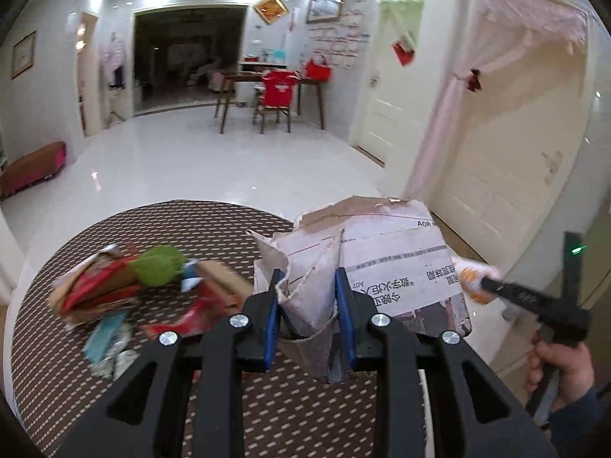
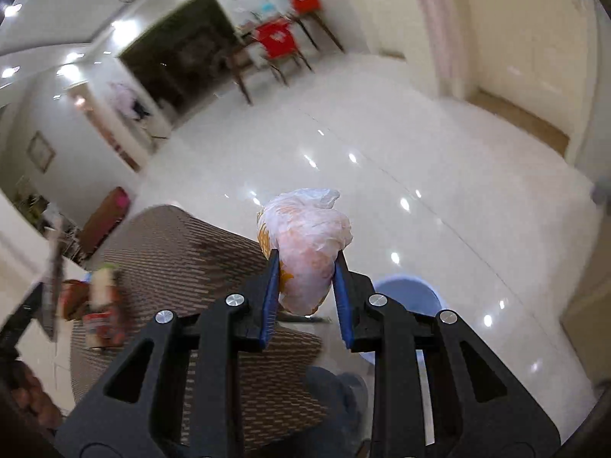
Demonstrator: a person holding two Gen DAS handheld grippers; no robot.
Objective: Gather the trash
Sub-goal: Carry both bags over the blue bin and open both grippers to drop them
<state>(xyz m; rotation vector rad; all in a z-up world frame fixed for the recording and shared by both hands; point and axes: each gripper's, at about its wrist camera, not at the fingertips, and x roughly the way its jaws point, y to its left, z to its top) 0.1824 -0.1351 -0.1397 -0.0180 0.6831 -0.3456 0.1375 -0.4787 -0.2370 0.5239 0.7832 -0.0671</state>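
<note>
Blue-padded fingers of the left gripper [image 1: 307,286] pinch a folded newspaper [image 1: 366,267] above the round table [image 1: 214,221], beside a heap of wrappers [image 1: 126,286]. Off the table's edge, the right gripper [image 2: 305,271] clamps a crumpled plastic bag [image 2: 305,236] above a blue bin [image 2: 408,294] on the tile floor [image 2: 420,175].

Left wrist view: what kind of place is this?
Most likely a home living and dining area: a wooden dining table with a red-covered chair, glossy white tiled floor, and a curtained doorway.
</note>
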